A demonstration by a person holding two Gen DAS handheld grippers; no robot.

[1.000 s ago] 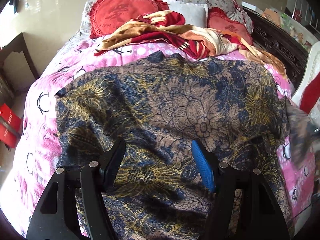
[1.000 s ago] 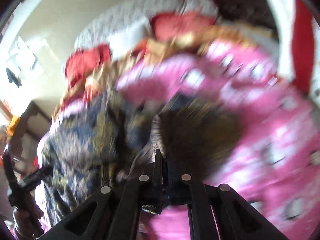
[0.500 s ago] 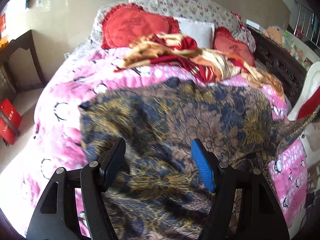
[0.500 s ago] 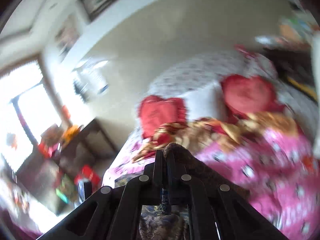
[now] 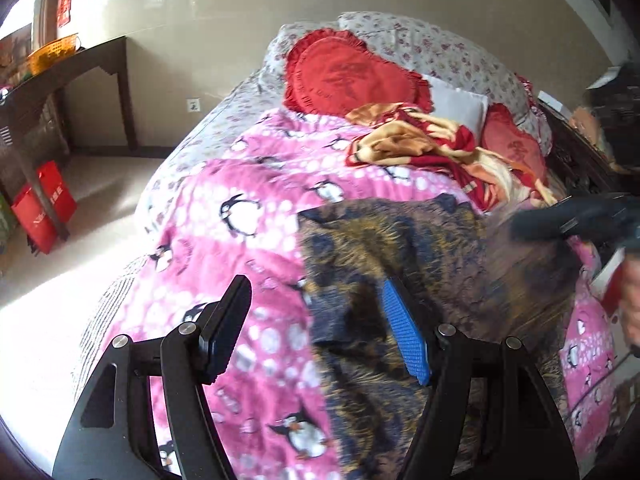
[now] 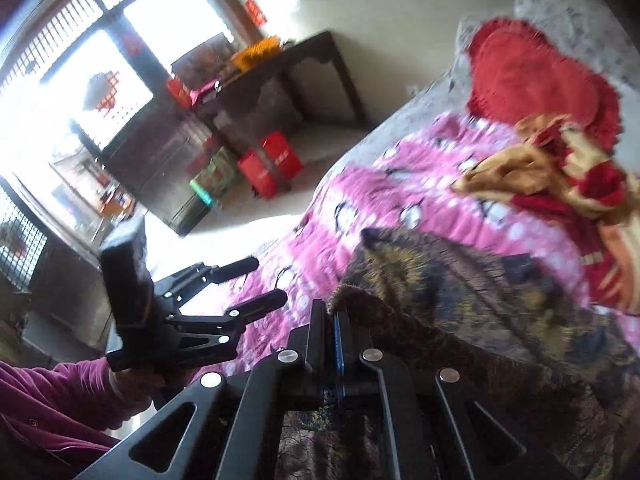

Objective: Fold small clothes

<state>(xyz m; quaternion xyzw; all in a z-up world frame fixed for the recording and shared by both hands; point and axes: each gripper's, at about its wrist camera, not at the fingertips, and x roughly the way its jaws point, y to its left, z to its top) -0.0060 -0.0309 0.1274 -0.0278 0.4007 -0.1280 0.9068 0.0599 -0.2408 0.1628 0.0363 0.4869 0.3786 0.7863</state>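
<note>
My right gripper [image 6: 334, 320] pinches an edge of the patterned garment [image 5: 400, 264]. My left gripper [image 5: 316, 320] hangs agape over the garment's left edge on the pink quilt [image 5: 256, 240].

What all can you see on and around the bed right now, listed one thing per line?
Garment: one, blue and gold floral, on the quilt, one edge lifted.
Quilt: one, pink with penguins, covering the bed.
Blanket: one, red and tan, crumpled near the pillows.
Heart cushions: two, red, at the head.
White pillow: one, between the cushions.
Side table: one, dark wood, by the wall.
Basket: one, orange, on the table.
Red bags: two, on the floor.
Left gripper: open, over the garment's edge.
Right gripper: shut on the garment.
</note>
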